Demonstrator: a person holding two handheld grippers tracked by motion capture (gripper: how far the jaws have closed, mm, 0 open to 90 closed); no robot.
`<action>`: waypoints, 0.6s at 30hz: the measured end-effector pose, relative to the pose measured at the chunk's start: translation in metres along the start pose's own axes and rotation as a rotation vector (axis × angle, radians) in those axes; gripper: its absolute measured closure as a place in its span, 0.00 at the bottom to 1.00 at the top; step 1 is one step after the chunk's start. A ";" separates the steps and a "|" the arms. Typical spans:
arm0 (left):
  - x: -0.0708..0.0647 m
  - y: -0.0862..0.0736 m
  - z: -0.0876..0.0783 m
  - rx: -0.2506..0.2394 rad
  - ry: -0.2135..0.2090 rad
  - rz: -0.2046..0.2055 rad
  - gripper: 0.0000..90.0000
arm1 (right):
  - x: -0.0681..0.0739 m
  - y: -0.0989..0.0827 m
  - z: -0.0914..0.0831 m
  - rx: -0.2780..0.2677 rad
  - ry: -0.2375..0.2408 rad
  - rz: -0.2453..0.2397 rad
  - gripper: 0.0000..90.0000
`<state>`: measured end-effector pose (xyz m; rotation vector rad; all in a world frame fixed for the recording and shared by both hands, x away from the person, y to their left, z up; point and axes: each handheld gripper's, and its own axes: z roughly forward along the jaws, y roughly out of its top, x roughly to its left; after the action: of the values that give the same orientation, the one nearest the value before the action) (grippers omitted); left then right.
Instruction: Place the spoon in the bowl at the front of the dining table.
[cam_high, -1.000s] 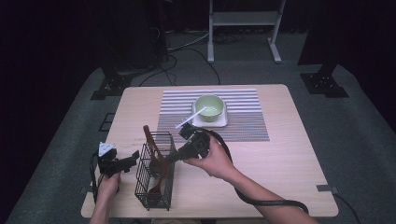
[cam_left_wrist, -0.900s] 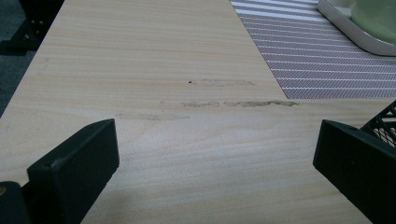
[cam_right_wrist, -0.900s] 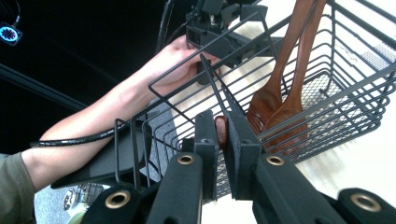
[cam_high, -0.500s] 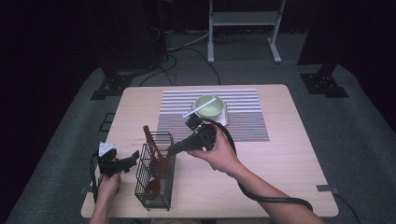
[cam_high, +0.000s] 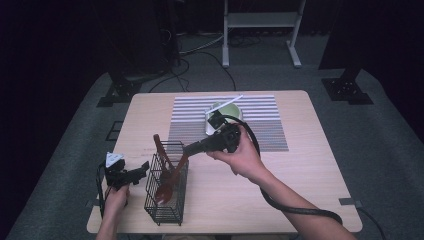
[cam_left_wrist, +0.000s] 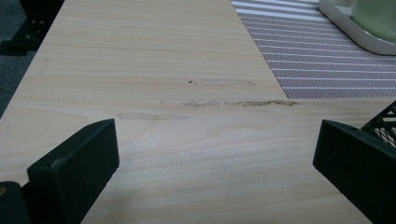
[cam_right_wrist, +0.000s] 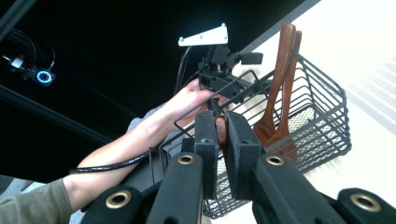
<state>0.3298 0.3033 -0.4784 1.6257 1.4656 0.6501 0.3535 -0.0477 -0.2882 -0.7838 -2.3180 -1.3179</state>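
Note:
A black wire basket (cam_high: 162, 200) stands near the table's front left with wooden utensils in it. My right gripper (cam_high: 187, 148) reaches over its rim from the right, shut on the handle of a wooden spoon (cam_high: 169, 181) whose bowl end hangs inside the basket. In the right gripper view the jaws (cam_right_wrist: 220, 140) pinch that brown handle (cam_right_wrist: 221, 131), and two more wooden utensils (cam_right_wrist: 281, 88) lean in the basket (cam_right_wrist: 322, 121). My left gripper (cam_high: 142, 171) rests low just left of the basket, open and holding nothing; its jaws (cam_left_wrist: 215, 158) frame bare table, with the basket corner (cam_left_wrist: 385, 122) at the right jaw.
A striped placemat (cam_high: 260, 122) lies at the table's far middle, carrying a tray (cam_high: 210, 125) with a pale green bowl (cam_high: 225, 110) and a white spoon (cam_high: 231, 101). The right gripper's cable (cam_high: 295, 210) loops over the table's front right. Dark floor surrounds the table.
My right hand has risen and drawn back to the right, lifting the wooden spoon higher in the basket. The left gripper has stayed put.

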 end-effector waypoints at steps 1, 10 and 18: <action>0.000 0.000 0.000 -0.001 0.001 0.002 0.00 | 0.001 0.001 -0.004 -0.009 -0.001 0.002 0.93; 0.000 0.000 0.000 -0.001 0.002 0.004 0.00 | -0.001 0.001 -0.017 -0.028 -0.003 0.015 0.93; -0.001 0.000 0.000 -0.002 0.004 0.005 0.00 | -0.003 -0.001 -0.030 -0.045 -0.005 0.017 0.93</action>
<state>0.3297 0.3027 -0.4783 1.6279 1.4637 0.6573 0.3563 -0.0744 -0.2752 -0.8200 -2.2872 -1.3663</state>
